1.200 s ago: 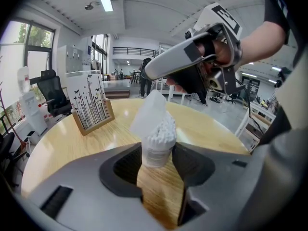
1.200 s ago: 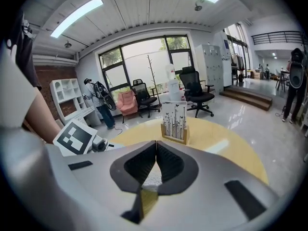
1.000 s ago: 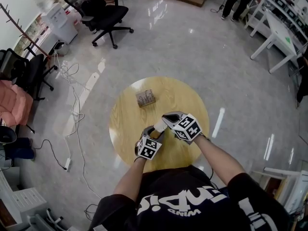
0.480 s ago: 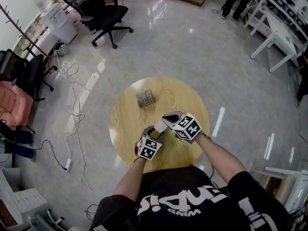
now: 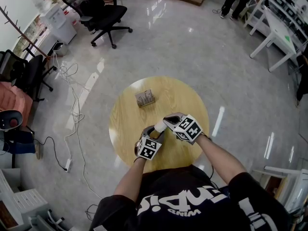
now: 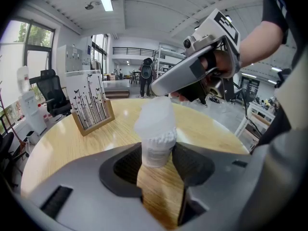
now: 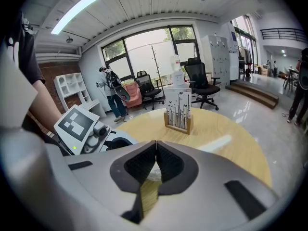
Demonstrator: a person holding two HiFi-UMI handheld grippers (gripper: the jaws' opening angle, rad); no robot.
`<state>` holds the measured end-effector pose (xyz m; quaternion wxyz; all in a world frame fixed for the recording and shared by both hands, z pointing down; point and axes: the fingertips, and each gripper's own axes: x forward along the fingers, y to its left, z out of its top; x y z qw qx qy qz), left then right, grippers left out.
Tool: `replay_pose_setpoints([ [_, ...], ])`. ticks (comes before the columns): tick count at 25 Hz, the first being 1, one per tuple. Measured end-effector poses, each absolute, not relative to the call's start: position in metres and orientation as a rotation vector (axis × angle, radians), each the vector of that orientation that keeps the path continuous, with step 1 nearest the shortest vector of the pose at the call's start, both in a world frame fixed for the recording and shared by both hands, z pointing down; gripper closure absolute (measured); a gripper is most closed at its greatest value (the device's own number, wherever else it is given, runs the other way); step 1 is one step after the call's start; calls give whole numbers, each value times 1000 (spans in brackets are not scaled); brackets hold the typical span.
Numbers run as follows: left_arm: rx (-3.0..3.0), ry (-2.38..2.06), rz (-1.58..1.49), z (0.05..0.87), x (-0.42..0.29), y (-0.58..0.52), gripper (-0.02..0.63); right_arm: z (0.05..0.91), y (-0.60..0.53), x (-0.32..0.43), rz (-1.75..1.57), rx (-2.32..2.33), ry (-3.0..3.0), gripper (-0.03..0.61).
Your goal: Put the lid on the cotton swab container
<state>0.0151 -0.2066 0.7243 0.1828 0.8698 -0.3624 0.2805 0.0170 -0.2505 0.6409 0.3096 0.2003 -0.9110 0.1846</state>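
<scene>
The cotton swab container (image 6: pixel 155 152), a small white-labelled jar, stands upright on the round wooden table (image 5: pixel 126 110). My left gripper (image 6: pixel 158 159) is shut on it, with a pad against each side. A frosted translucent lid (image 6: pixel 155 115) sits over the container's top. My right gripper (image 6: pixel 162 91) comes in from the upper right and meets the top of the lid. Its jaws look shut on the lid (image 7: pixel 153 173), which shows only as a pale patch between them. In the head view the two grippers (image 5: pixel 153 130) (image 5: pixel 166 121) meet at the near middle of the table.
A wooden holder with printed cards (image 5: pixel 145 98) stands toward the far side of the table. On the floor beyond are a black office chair (image 5: pixel 98 12), loose cables (image 5: pixel 72 105) at the left and white tables (image 5: pixel 279 32) at the right. A person (image 6: pixel 146 76) stands far back.
</scene>
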Motion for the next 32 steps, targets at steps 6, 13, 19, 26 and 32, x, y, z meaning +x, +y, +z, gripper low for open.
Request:
replay_pose_setpoints([
  [6, 2456, -1029, 787, 724, 14, -208, 410, 646, -245, 18, 479, 519, -2393, 577],
  [13, 2455, -1031, 786, 726, 14, -207, 410, 654, -240, 21, 475, 519, -2383, 577],
  [19, 2454, -1030, 785, 724, 12, -207, 410, 655, -239, 20, 455, 517, -2379, 577],
  [26, 2449, -1030, 782, 723, 12, -207, 410, 656, -239, 21, 466, 537, -2381, 575],
  [32, 2444, -1030, 784, 726, 13, -205, 410, 658, -237, 24, 456, 545, -2381, 577],
])
